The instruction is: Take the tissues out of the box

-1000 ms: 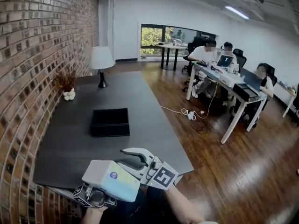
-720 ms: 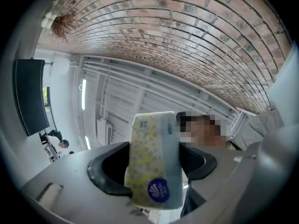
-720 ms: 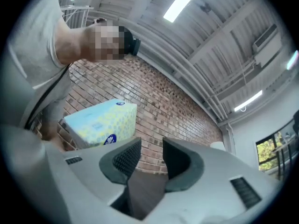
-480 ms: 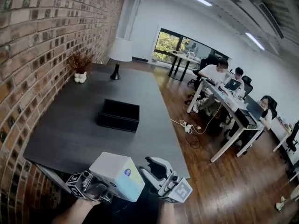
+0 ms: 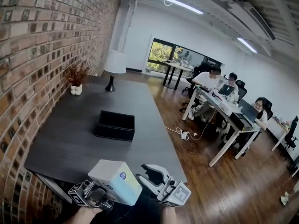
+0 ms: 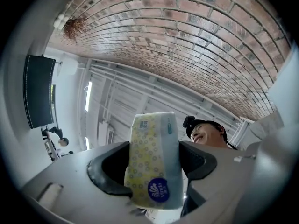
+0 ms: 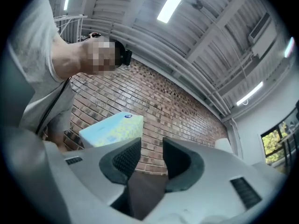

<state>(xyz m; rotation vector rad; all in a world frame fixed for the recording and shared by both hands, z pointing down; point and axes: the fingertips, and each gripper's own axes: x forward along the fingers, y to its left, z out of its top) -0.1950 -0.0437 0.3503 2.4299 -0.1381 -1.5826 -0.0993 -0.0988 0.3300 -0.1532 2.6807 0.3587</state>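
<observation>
**Left gripper** (image 6: 154, 164): jaws clenched on a tissue pack (image 6: 150, 143), one dark pad against each long side. The pack is a soft wrapped block, yellow-patterned, with a pale blue band and a round blue seal near the lower end. It stands on end between the jaws.

**Right gripper** (image 7: 152, 155): jaws released with a narrow gap, nothing between them. In the right gripper view the pack shows at 10 o'clock of these jaws, apart from them.

**Position, head view:** both grippers sit at 6 o'clock, below the near tabletop edge, right gripper just beside the pack at its 3 o'clock.

**Box** (image 5: 115, 125): black, low, open-topped. It lies on the dark tabletop (image 5: 70, 143) at 12 o'clock of the grippers, well apart from the pack.

**Other items:**
- White-shaded lamp (image 5: 115, 64), far end of the tabletop.
- Dried plant in a white pot (image 5: 75, 78), beside the brick wall (image 5: 32, 55) at 9 o'clock.
- Seated people at desks (image 5: 219, 101), 2 o'clock.
- Power strip (image 5: 183, 135) on the wooden floor.
</observation>
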